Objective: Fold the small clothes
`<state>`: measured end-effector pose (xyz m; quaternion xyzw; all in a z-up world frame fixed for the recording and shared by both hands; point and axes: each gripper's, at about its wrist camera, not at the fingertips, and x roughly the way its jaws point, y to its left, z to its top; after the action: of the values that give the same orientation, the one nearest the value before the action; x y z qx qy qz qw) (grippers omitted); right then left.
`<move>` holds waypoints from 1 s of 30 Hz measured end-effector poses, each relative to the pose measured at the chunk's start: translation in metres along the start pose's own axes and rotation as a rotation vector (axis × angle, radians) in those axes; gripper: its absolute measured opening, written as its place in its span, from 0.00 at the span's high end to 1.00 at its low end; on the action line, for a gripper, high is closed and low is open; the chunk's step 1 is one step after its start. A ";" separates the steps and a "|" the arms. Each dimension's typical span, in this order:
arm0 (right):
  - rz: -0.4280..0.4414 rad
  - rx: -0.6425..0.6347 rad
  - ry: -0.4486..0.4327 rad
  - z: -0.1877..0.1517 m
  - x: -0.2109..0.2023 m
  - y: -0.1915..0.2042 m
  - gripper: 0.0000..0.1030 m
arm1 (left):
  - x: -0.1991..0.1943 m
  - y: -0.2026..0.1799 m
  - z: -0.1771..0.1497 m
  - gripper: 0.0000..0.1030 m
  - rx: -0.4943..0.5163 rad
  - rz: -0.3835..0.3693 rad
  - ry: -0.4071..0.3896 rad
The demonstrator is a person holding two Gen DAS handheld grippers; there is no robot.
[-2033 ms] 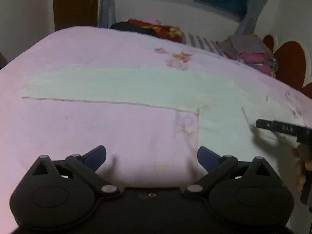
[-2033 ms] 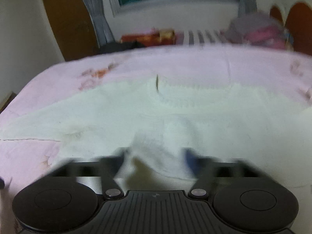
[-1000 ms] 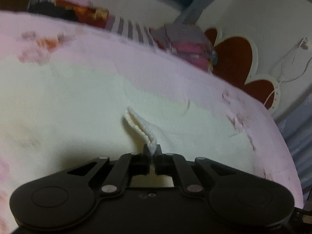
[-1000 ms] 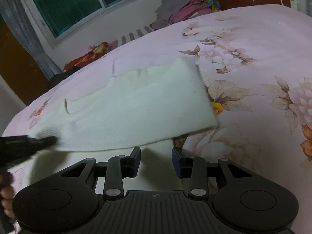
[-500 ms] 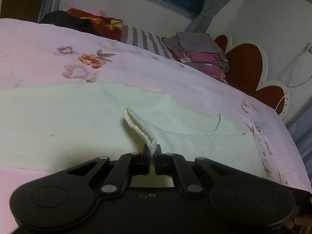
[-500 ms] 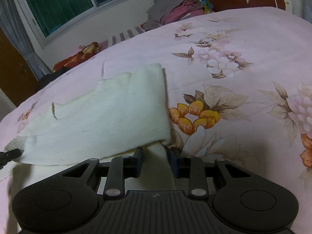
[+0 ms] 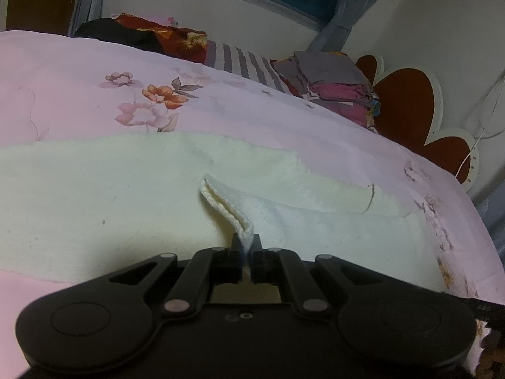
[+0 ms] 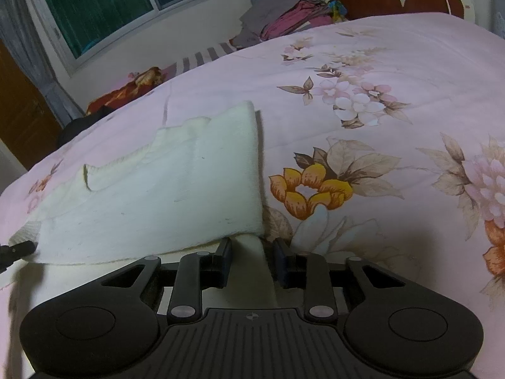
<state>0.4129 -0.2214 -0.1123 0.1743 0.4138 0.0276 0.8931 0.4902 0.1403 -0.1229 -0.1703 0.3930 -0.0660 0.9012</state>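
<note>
The garment [image 7: 126, 195], a cream knit, is spread on the pink floral bedspread [image 7: 79, 72], with one side folded over onto itself.

The left gripper [image 7: 245, 244] is pressed together on a ribbed edge of the garment; a doubled strip of the fabric is pinched between its pads and rises in a loop ahead of the fingertips [image 7: 235, 240]. In the right wrist view, the tip of this gripper is seen at the far left edge, touching the garment's corner.

The right gripper [image 8: 252, 251] is held at the near edge of the garment [image 8: 164, 195], beside the fold. Its jaws are closing, and a tongue of the cream fabric lies between them. A small gap is seen on each side of the fabric, so the pads [image 8: 224, 254] are not yet pressed on it.

A pile of clothes [image 8: 290, 15] is stacked at the far edge of the bed.
</note>
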 end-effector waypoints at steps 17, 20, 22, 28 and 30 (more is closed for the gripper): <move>0.073 -0.067 -0.057 0.026 -0.006 0.002 0.93 | -0.003 0.001 -0.004 0.79 0.029 0.064 -0.022; 0.080 -0.066 -0.080 0.037 -0.004 0.003 0.93 | 0.002 0.003 0.002 0.80 0.016 0.069 -0.020; 0.098 -0.069 -0.057 0.045 0.008 0.009 0.93 | 0.011 0.002 0.006 0.82 0.012 0.084 -0.008; 0.210 -0.235 0.014 0.046 0.055 0.056 0.93 | 0.017 0.009 0.004 0.87 -0.033 0.106 -0.018; 0.185 -0.257 -0.007 0.053 0.066 0.053 0.93 | 0.016 0.013 0.004 0.88 -0.057 0.099 -0.018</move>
<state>0.5009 -0.1743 -0.1109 0.0960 0.3860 0.1616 0.9031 0.5037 0.1497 -0.1363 -0.1766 0.3944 -0.0084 0.9018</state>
